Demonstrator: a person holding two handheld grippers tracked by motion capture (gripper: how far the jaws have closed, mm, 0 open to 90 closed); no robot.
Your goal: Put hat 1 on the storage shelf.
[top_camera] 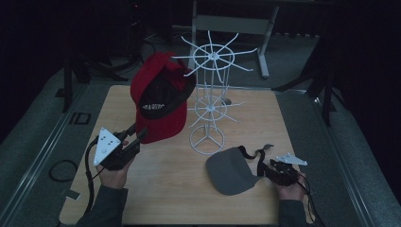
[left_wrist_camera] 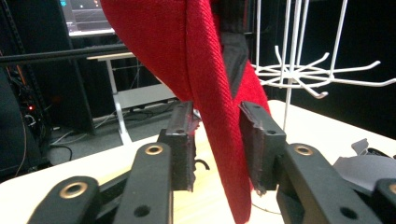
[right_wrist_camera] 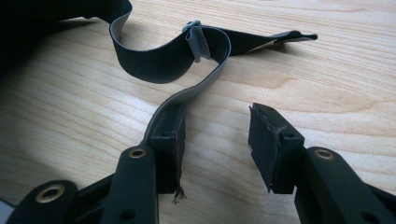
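Two caps are in play on the wooden table [top_camera: 161, 189], and a white wire rack [top_camera: 210, 101] stands between them near the middle. The red cap [top_camera: 158, 94] is up in the air, just left of the rack's top arms, and its brim hangs down to the left gripper [top_camera: 135, 137]. In the left gripper view the brim sits between the two black jaws, which are partly closed with the cloth running down between them; it looks held, though there is a small gap on one side. So the step in hand seems to be lifting the red cap up to hang it on the rack. The grey cap [top_camera: 229, 170] lies flat on the table near the front right, with its dark strap [right_wrist_camera: 173, 60] curling out toward the right gripper [top_camera: 267, 170]. In the right gripper view the jaws are wide open and hold nothing; the strap just runs past the left jaw on the wood. Next, I think the left hand needs to move the red cap over a wire arm and lower it gently, so it hooks on and does not tip the rack.
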